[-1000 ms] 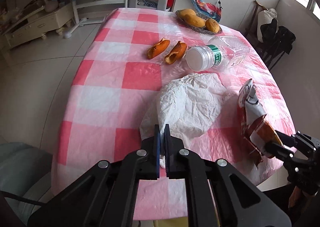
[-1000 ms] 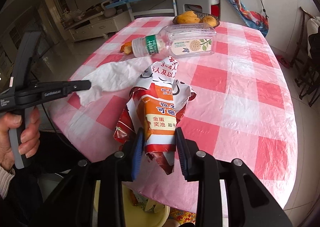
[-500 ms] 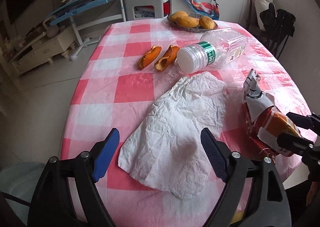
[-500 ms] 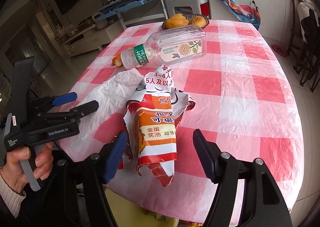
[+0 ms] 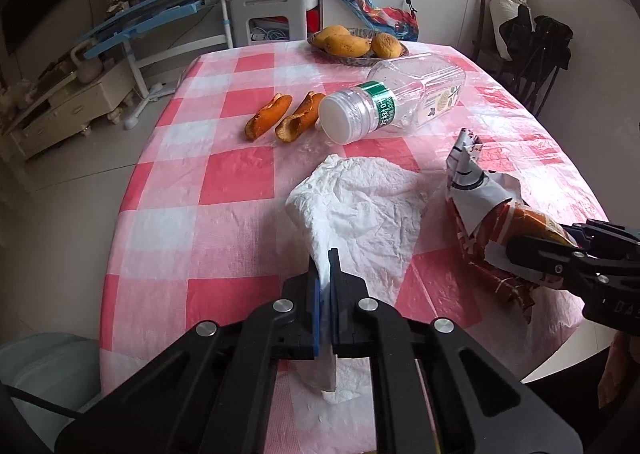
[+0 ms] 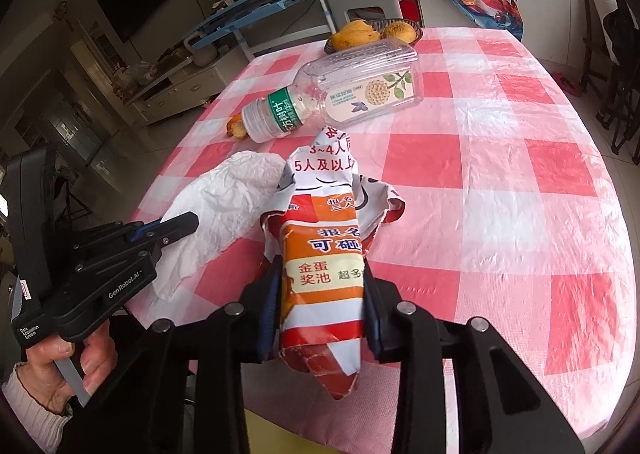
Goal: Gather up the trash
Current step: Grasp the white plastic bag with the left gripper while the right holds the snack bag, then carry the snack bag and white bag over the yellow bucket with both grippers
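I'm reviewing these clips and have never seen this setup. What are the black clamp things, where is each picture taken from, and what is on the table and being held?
No robot here: a person holds a hand-operated clamp in each hand, with a wide-angle camera on each looking along its fingers. One picture looks out from the left gripper, the other from the right gripper. Both jaws have just closed. The left is shut on a crumpled white paper; the right is shut on a torn orange wrapper. On the checked tablecloth also lie an empty plastic bottle on its side, two orange peels and a basket of fruit.
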`<state>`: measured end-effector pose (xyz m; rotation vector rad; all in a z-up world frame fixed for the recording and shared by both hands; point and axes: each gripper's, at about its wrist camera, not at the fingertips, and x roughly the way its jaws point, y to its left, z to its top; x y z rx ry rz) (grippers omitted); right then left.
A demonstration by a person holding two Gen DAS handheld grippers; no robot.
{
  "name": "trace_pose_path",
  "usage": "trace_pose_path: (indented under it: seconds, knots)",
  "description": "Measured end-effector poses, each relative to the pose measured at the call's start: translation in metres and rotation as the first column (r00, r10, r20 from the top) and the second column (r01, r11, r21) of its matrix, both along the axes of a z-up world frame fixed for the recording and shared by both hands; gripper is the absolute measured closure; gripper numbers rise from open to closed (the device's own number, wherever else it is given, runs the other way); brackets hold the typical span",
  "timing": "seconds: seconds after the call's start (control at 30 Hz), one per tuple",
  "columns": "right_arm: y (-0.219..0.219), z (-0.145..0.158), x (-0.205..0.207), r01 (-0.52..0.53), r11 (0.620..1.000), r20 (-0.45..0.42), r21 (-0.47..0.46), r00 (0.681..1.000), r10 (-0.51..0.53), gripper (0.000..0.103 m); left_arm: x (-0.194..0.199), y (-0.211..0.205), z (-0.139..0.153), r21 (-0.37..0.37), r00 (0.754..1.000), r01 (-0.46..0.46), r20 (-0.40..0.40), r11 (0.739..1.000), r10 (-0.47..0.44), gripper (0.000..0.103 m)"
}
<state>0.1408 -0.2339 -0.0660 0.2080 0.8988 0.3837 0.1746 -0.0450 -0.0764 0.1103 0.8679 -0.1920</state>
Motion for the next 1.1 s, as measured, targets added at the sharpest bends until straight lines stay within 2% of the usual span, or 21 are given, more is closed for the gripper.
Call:
trace_pose_path:
  seconds: [0.43, 1.1]
  knots:
    - [0.000, 0.005, -0.003, -0.011, 1.000, 0.019, 0.025, 1.000, 0.010, 0.074, -0.016, -0.002, 0.020, -0.002, 0.998, 0.008, 0.065, 1.000, -0.008, 0.098]
    - [0.000, 0.011, -0.007, -0.025, 0.999, 0.041, 0.046, 0.999, 0.024, 0.074, -0.030, -0.004, 0.034, 0.028, 0.993, 0.014, 0.121, 1.000, -0.017, 0.098]
